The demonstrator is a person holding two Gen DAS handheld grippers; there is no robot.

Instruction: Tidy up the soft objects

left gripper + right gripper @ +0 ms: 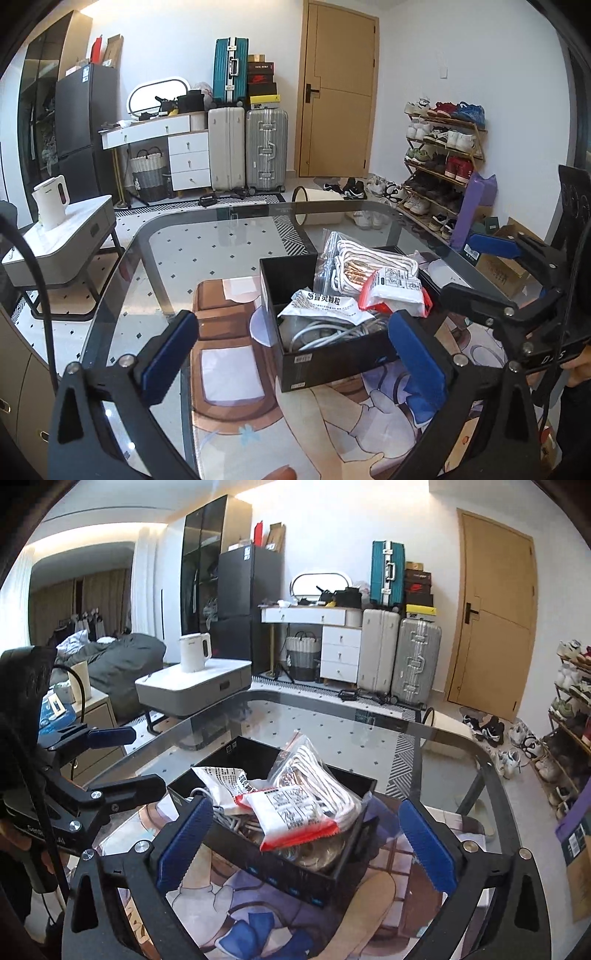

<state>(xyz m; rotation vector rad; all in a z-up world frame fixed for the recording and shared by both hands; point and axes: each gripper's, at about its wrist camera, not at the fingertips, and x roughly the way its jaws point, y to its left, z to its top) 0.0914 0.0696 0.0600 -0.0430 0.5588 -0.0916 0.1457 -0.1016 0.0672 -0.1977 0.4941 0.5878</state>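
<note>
Left wrist view: left gripper (295,347) spread empty before the black box (332,354) mid-desk. Right wrist view: right gripper (304,840) spread empty; heaped packets (291,814) and bagged cords (317,775) could slide out if nudged.

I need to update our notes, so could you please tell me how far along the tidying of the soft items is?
Done: the white-and-red packet, clear bag of white cord and white printed pouch lie in the black rectangular box. In hand: nothing; left gripper and right gripper are open. Left: no loose items visible on the glass table.
</note>
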